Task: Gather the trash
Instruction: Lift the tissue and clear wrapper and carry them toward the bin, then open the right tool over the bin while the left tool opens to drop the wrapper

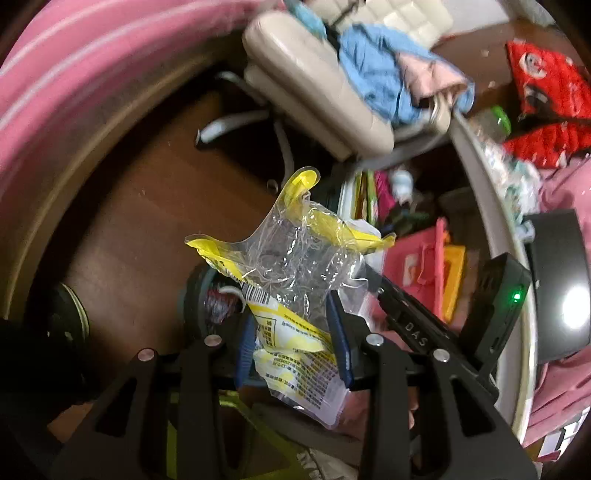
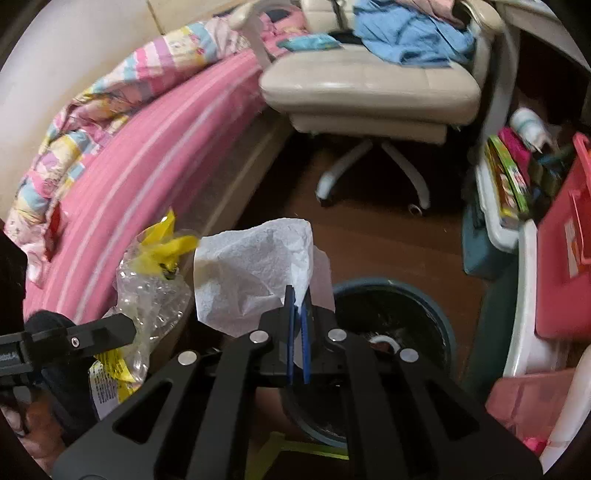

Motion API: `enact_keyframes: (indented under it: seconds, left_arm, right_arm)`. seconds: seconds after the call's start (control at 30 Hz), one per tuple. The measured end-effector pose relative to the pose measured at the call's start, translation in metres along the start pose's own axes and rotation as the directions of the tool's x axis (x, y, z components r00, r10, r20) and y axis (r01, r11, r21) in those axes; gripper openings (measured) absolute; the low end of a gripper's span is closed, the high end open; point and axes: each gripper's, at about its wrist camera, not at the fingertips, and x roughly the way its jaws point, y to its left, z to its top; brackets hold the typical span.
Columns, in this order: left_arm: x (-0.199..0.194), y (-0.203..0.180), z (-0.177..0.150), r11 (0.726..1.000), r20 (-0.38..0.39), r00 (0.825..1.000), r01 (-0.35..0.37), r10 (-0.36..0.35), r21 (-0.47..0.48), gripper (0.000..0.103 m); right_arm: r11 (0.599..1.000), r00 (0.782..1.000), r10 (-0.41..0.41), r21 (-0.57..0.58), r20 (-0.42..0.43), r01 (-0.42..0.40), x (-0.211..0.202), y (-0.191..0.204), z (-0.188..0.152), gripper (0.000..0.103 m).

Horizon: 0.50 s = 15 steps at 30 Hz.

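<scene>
My left gripper (image 1: 293, 317) is shut on a crumpled clear and yellow plastic wrapper (image 1: 291, 266) that sticks up between its blue pads. The right wrist view shows the same wrapper (image 2: 147, 295) at the lower left, beside one black finger (image 2: 110, 332) of that gripper. My right gripper (image 2: 298, 295) is shut on a white tissue (image 2: 258, 266) that fans out to the left above the fingertips. A round dark trash bin (image 2: 439, 306) with a blue-grey rim stands on the floor just below and to the right of the tissue. Part of its rim (image 1: 195, 284) shows behind the wrapper.
A cream office chair (image 2: 369, 85) piled with blue clothes (image 2: 413, 33) stands ahead on the brown wooden floor (image 2: 369, 243). A pink bed (image 2: 147, 166) runs along the left. Red storage boxes (image 2: 565, 258) and a white shelf with books (image 2: 506, 184) crowd the right.
</scene>
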Motion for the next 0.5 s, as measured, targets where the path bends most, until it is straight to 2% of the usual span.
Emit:
enact_keyframes:
  seconds: [0.2,0.33,0.5]
  left_arm:
    - [0.044,0.001,0.001,1.000,-0.119,0.993,-0.001,0.004,0.021,0.035]
    - [0.075,0.014,0.003,1.000,-0.217,0.976,-0.003,0.002,-0.006,0.035]
    - [0.104,0.019,0.007,1.000,-0.282,0.959,-0.022,0.019,-0.007,0.035]
  right_arm:
    - [0.994,0.997,-0.005,0.109,-0.071,0.013,0.026,-0.032,-0.021,0.004]
    - [0.986,0.994,-0.008,0.164,-0.112,0.026,0.041,-0.051,-0.035,0.004]
    - [0.977,0.989,-0.013,0.207,-0.149,0.044,0.056,-0.069,-0.046,0.004]
